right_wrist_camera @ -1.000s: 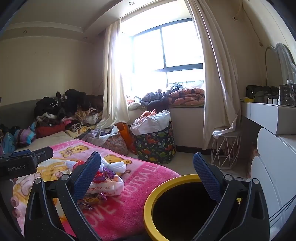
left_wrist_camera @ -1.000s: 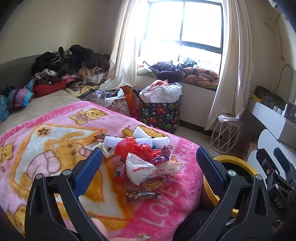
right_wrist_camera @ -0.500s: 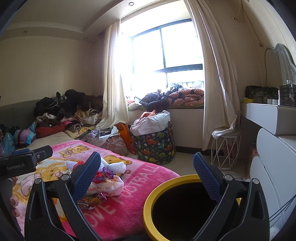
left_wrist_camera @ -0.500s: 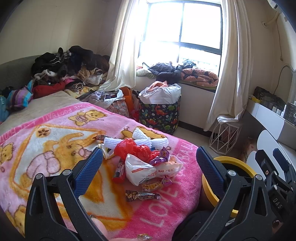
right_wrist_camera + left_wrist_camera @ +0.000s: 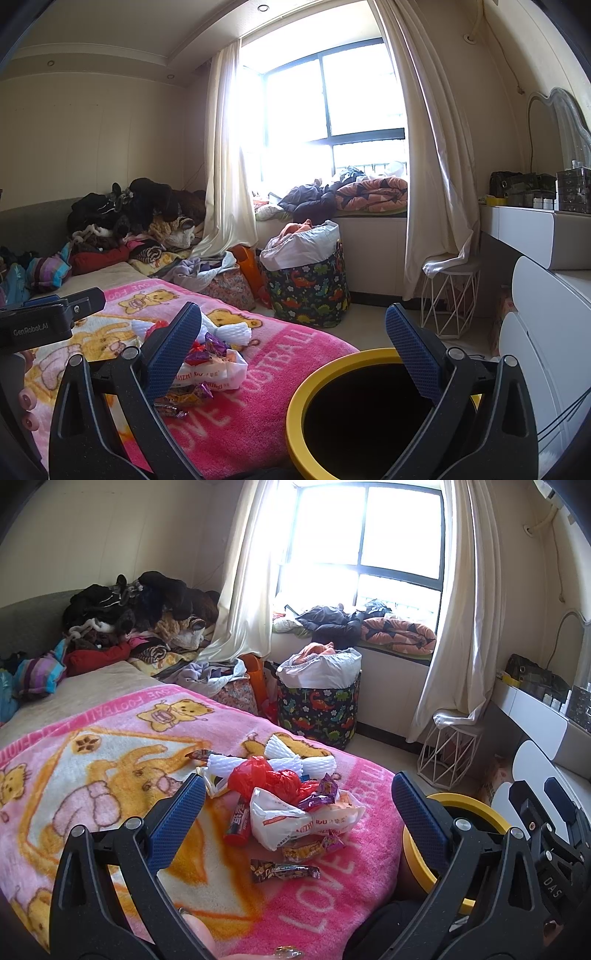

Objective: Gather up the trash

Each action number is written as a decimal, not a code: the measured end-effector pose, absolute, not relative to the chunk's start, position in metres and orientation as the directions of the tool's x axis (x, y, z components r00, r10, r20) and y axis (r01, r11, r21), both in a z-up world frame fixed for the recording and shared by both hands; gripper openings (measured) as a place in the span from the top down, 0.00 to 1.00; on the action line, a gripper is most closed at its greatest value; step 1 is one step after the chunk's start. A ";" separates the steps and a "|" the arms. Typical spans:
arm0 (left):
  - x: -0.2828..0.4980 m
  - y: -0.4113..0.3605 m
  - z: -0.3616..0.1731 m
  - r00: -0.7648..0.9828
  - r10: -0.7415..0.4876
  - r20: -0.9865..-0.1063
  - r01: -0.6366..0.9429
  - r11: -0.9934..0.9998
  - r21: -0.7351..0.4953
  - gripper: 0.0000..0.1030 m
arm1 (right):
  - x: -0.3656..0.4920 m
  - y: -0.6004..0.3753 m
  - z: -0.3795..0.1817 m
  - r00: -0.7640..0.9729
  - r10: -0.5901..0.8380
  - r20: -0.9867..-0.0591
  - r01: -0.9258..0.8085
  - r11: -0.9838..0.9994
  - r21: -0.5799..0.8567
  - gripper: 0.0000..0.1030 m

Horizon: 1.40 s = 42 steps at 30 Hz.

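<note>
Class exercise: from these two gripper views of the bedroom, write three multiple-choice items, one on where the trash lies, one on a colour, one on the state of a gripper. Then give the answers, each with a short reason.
1. Where does the trash pile lie?
A. on the pink blanket
B. on the floor
C. inside the bin

2. What colour is the rim of the bin?
A. blue
B. yellow
C. white

3. How is the left gripper?
A. shut on a wrapper
B. shut and empty
C. open and empty

Answers:
1. A, the wrappers and bags rest on the blanket on the bed.
2. B, a yellow ring circles the bin's dark opening.
3. C, its blue fingers stand wide apart with nothing between them.
</note>
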<state>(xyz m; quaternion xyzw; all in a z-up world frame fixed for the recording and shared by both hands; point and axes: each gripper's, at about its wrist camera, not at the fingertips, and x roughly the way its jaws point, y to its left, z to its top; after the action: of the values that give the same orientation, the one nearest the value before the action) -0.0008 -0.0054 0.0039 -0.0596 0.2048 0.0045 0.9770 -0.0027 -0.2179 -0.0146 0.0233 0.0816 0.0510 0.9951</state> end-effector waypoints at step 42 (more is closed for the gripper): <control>0.019 0.088 -0.006 0.882 0.135 -0.451 -0.255 0.942 -0.217 0.10 | 0.059 -0.134 -0.023 0.867 0.355 -0.350 -0.375 0.927 0.011 0.06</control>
<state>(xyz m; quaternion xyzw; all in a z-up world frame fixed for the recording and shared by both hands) 0.0194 0.0881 -0.0060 -0.1365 0.2202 0.1016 0.9605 0.0594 -0.1339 -0.0228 -0.0286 0.1759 0.1892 0.9656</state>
